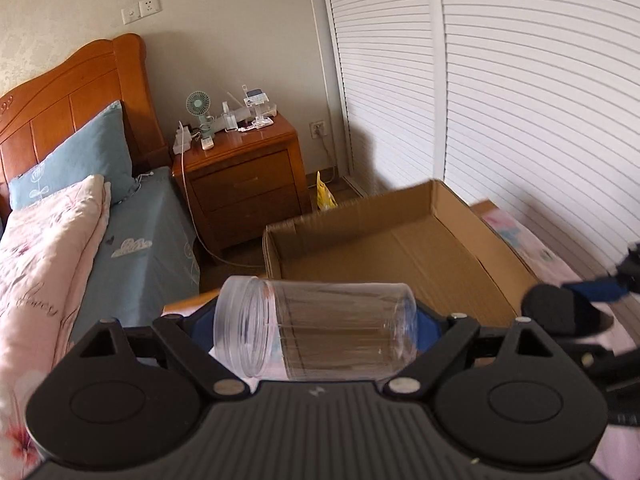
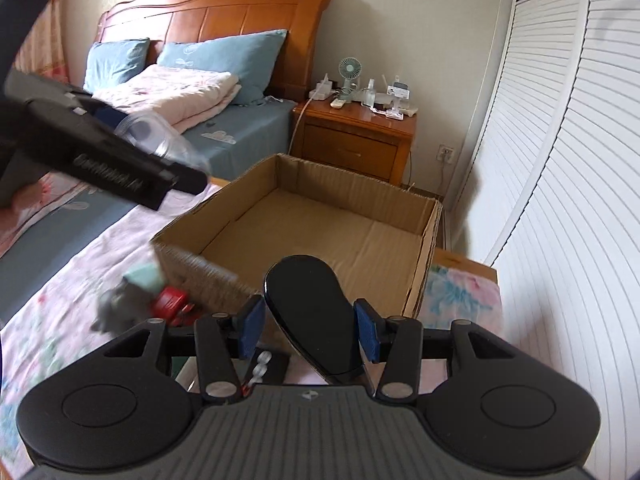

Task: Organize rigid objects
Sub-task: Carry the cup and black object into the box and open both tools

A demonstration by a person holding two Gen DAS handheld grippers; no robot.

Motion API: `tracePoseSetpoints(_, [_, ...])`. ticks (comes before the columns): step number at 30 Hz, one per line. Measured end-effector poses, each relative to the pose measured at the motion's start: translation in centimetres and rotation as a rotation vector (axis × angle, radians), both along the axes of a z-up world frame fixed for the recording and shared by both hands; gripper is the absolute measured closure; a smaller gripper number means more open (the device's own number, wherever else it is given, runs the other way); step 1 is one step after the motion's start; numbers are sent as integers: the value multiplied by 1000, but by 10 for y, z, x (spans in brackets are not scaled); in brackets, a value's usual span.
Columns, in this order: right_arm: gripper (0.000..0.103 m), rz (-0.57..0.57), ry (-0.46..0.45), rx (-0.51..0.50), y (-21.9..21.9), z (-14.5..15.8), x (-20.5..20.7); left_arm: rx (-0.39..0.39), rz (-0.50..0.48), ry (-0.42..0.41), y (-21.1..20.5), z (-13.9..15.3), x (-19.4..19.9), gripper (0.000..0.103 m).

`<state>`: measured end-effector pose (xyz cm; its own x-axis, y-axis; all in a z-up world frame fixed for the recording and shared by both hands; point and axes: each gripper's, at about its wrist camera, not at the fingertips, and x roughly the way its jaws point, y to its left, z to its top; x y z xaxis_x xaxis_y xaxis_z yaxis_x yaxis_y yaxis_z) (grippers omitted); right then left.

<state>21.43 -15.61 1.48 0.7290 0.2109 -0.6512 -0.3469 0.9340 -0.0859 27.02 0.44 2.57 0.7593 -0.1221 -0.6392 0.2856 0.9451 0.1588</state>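
A clear, lidless plastic jar (image 1: 320, 332) lies sideways between the blue pads of my left gripper (image 1: 314, 320), which is shut on it, mouth to the left. Just beyond it sits an open, empty cardboard box (image 1: 400, 216) on the bed. My right gripper (image 2: 310, 332) is shut on a glossy black oval object (image 2: 308, 300) shaped like a computer mouse, held over the near wall of the box (image 2: 348, 192). The left gripper (image 2: 120, 160) with the jar (image 2: 152, 136) shows at upper left in the right wrist view. The black object (image 1: 556, 312) shows at the right edge of the left wrist view.
A red toy (image 2: 172, 304), a grey thing (image 2: 116, 304) and a green block (image 2: 146, 274) lie on the floral quilt left of the box. A wooden nightstand (image 1: 244, 168) with a fan and small items stands beyond. White louvered doors (image 1: 520, 100) run along the right.
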Motion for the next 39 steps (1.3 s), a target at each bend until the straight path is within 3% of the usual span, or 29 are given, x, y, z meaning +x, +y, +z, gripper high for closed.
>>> tracePoseSetpoints(8, [50, -39, 22, -8, -5, -2, 43, -37, 23, 59, -9, -20, 78, 12])
tracePoseSetpoints(12, [49, -49, 44, -9, -6, -12, 57, -69, 35, 92, -6, -33, 98, 6])
tracePoseSetpoints(21, [49, -48, 78, 2, 3, -25, 88, -77, 37, 99, 16, -39, 80, 6])
tracePoseSetpoints(31, [49, -52, 43, -14, 23, -14, 120, -62, -1, 100, 31, -33, 47, 6])
tracePoseSetpoints(33, [40, -70, 14, -17, 23, -9, 128, -42, -5, 94, 32, -34, 41, 5])
tracePoseSetpoints(34, [17, -85, 6, -20, 23, -7, 129, -36, -3, 94, 33, -34, 38, 5])
tracePoseSetpoints(35, [2, -95, -9, -17, 23, -4, 126, -33, -2, 95, 34, -33, 36, 5])
tracePoseSetpoints(39, [0, -90, -34, 12, 22, 9, 113, -48, -13, 94, 41, -29, 21, 5])
